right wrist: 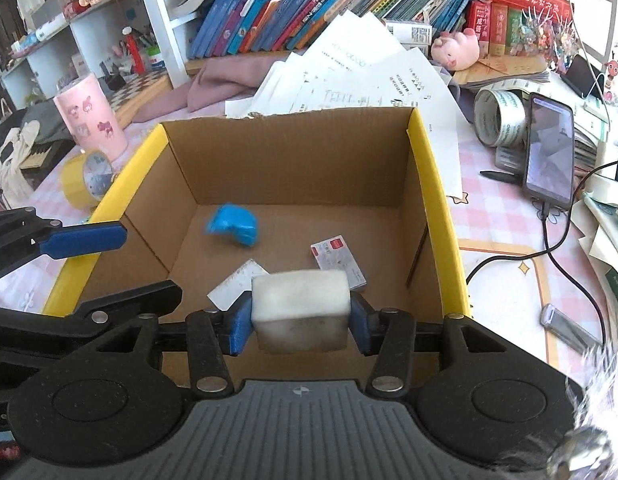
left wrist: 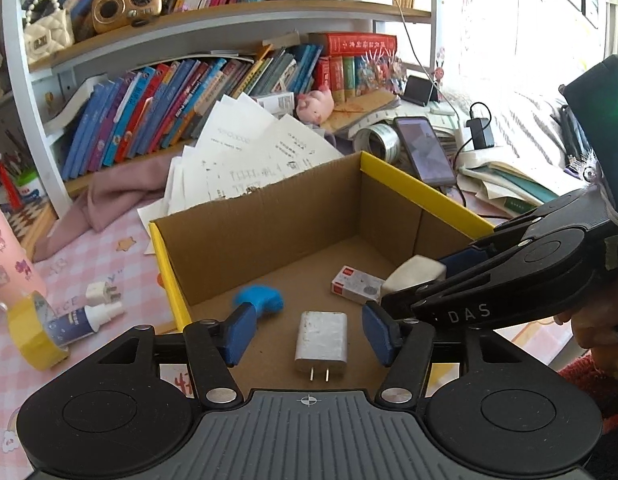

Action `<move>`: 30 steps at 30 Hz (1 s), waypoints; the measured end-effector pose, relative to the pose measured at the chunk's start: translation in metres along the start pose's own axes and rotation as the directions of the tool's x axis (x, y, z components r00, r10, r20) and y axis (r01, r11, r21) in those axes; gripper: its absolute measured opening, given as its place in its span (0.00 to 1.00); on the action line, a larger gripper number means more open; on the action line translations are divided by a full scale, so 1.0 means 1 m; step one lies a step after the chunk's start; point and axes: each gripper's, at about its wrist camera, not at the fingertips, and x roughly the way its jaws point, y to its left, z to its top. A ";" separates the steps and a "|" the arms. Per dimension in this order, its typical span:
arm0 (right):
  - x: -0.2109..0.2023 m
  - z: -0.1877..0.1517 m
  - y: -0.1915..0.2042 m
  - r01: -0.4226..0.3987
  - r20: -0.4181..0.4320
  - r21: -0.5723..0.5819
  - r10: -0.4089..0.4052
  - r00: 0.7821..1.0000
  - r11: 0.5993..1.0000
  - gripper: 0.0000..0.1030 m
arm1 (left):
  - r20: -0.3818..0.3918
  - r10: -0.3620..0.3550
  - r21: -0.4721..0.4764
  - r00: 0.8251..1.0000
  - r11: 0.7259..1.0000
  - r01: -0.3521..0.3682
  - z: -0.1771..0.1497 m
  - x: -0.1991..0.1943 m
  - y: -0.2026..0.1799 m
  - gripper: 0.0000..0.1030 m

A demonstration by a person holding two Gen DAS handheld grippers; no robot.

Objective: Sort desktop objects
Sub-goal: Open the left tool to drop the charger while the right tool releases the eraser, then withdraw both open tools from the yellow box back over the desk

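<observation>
The letters "DAS" are read in pale print on the black body of the right gripper (left wrist: 405, 284), where it crosses the left wrist view. On the small white packet with a red corner (right wrist: 339, 258) printing is seen, but it is too small to be read; the same holds for the fanned white printed sheets (right wrist: 365, 76) behind the box.

An off-white rectangular eraser block (right wrist: 301, 312) is clamped between the blue pads of the right gripper (right wrist: 301, 320) and is held above the floor of the open brown cardboard box with yellow-edged walls (right wrist: 433, 208).

The left gripper (left wrist: 307, 334) is held with its pads apart and nothing between them. Below them, on the box floor, a white two-pin charger plug (left wrist: 321, 346) is lying flat. A blue crumpled lump (right wrist: 233, 224) and the packet are also lying in the box.

Outside the box, a yellow roll of tape (left wrist: 35, 332), a small white spray bottle (left wrist: 85, 320) and a pink printed cup (right wrist: 91, 116) are found to its left, a dark smartphone on a cable (right wrist: 549, 152) to its right.
</observation>
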 end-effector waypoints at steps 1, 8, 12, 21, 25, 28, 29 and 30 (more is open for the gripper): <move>0.000 0.000 0.000 0.000 -0.001 0.002 0.000 1.000 1.000 0.46 | 0.000 0.002 0.002 1.000 1.000 -0.002 0.000 -0.001 0.000 0.59; -0.003 -0.002 0.002 -0.002 0.003 -0.001 0.002 1.000 1.000 0.51 | 0.005 0.043 -0.031 0.999 0.999 -0.043 -0.003 -0.005 0.004 0.74; -0.003 -0.003 0.004 -0.005 0.006 -0.010 0.005 1.000 1.000 0.55 | 0.010 0.050 -0.044 0.999 0.998 -0.050 -0.004 -0.008 0.005 0.75; -0.012 -0.005 0.017 0.006 0.080 -0.015 -0.005 0.997 1.000 0.57 | 0.019 0.040 -0.009 0.999 0.999 -0.040 -0.016 -0.019 0.003 0.78; -0.020 -0.006 0.029 0.034 0.129 -0.010 -0.032 0.991 0.999 0.58 | 0.033 0.034 0.003 0.999 0.999 -0.034 -0.021 -0.028 0.011 0.79; -0.026 -0.008 0.037 0.068 0.157 0.011 -0.069 0.985 0.998 0.58 | 0.045 0.026 -0.007 0.999 1.000 -0.025 -0.023 -0.033 0.021 0.79; -0.028 -0.009 0.039 0.080 0.165 0.021 -0.082 0.983 0.997 0.59 | 0.052 0.021 -0.007 0.998 1.000 -0.021 -0.025 -0.035 0.024 0.79; -0.029 -0.010 0.041 0.091 0.171 0.031 -0.095 0.981 0.995 0.59 | 0.057 0.016 -0.006 0.998 1.000 -0.016 -0.026 -0.037 0.026 0.79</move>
